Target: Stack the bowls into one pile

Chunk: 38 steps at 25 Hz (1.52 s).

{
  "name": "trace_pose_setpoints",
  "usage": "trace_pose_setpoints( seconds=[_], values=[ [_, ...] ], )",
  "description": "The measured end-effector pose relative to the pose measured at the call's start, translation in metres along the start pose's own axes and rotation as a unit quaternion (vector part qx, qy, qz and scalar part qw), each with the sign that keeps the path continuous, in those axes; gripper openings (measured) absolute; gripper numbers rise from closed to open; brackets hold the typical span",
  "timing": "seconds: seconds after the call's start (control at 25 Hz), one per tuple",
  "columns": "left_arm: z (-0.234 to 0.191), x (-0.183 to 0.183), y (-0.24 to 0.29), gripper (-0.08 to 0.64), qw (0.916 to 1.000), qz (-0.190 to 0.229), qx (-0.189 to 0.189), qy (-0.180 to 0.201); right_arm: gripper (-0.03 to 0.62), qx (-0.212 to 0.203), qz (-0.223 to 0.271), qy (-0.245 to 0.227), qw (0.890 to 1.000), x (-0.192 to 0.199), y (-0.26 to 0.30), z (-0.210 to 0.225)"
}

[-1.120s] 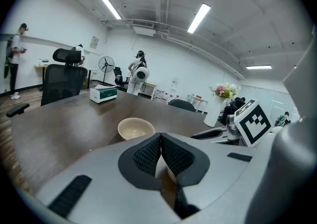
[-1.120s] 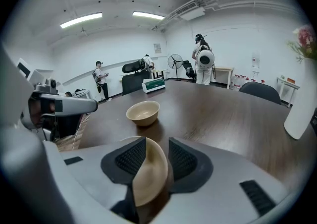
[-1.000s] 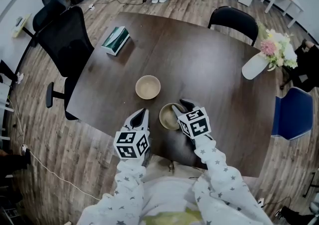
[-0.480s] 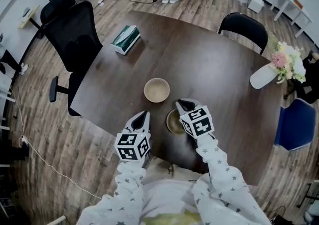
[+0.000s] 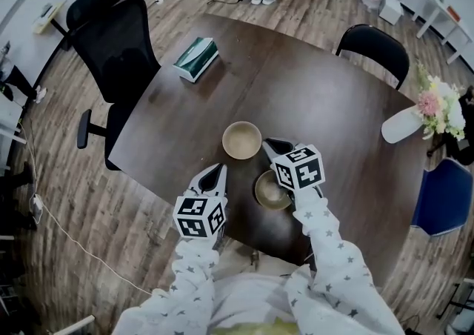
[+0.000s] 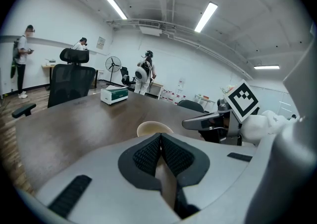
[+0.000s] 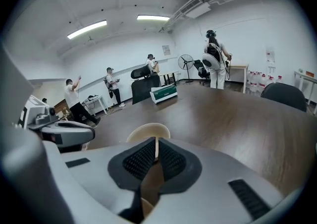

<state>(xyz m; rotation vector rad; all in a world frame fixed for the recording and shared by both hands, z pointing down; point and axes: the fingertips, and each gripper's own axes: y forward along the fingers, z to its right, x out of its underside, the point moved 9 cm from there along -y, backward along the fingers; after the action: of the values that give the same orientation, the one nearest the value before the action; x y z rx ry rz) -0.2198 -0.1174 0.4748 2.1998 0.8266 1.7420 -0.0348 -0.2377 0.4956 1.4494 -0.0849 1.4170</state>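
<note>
On the dark wooden table (image 5: pixel 326 104) stands a pale beige bowl (image 5: pixel 241 139), also seen in the left gripper view (image 6: pixel 154 128) and the right gripper view (image 7: pixel 148 130). Just nearer to me is a second, darker bowl (image 5: pixel 271 191). My right gripper (image 5: pixel 269 147) reaches over it and is shut on its thin far rim (image 7: pixel 156 149). Its tips sit beside the beige bowl's right edge. My left gripper (image 5: pixel 215 170) hovers at the table's near edge, left of both bowls, with its pads (image 6: pixel 148 156) pressed together on nothing.
A green tissue box (image 5: pixel 196 59) lies at the table's far left. A white vase with flowers (image 5: pixel 404 124) stands at the right edge. Black chairs (image 5: pixel 118 52) (image 5: pixel 372 43) and a blue chair (image 5: pixel 437 196) ring the table. People stand in the background (image 7: pixel 214 67).
The right gripper's jaws have closed on the nearer bowl's rim, and that gripper has shifted a little toward the beige bowl. The left gripper has kept still.
</note>
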Motion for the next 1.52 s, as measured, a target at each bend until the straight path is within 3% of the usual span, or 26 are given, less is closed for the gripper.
trace_pose_setpoints(
  seconds=[0.24,0.36,0.6,0.92,1.0,1.2,1.52],
  values=[
    [-0.006,-0.002,0.009,0.026,1.0,-0.005,-0.002,-0.002,0.034,-0.004,-0.011,0.012,1.0,-0.011,0.022,0.006],
    [-0.008,-0.002,0.013,0.026,0.9999,-0.01,-0.004,-0.006,0.103,-0.007,-0.03,0.008,0.999,-0.013,0.036,0.011],
    [-0.013,0.001,0.019,0.026,0.9997,-0.018,-0.008,-0.012,0.137,-0.014,-0.055,0.013,0.998,-0.013,0.059,0.018],
    [-0.016,0.005,0.019,0.026,0.9994,-0.026,-0.016,-0.018,0.129,-0.02,-0.096,-0.002,0.995,-0.006,0.08,0.018],
    [-0.015,0.004,0.019,0.026,0.9993,-0.027,-0.017,-0.019,0.087,-0.025,-0.103,0.004,0.994,-0.006,0.082,0.018],
    [-0.017,0.007,0.017,0.026,0.9993,-0.026,-0.02,-0.019,0.034,-0.035,-0.101,0.015,0.994,-0.006,0.085,0.017],
    [-0.015,0.006,0.011,0.026,0.9995,-0.016,-0.022,-0.013,0.032,-0.018,-0.086,0.038,0.995,-0.01,0.067,0.02]
  ],
)
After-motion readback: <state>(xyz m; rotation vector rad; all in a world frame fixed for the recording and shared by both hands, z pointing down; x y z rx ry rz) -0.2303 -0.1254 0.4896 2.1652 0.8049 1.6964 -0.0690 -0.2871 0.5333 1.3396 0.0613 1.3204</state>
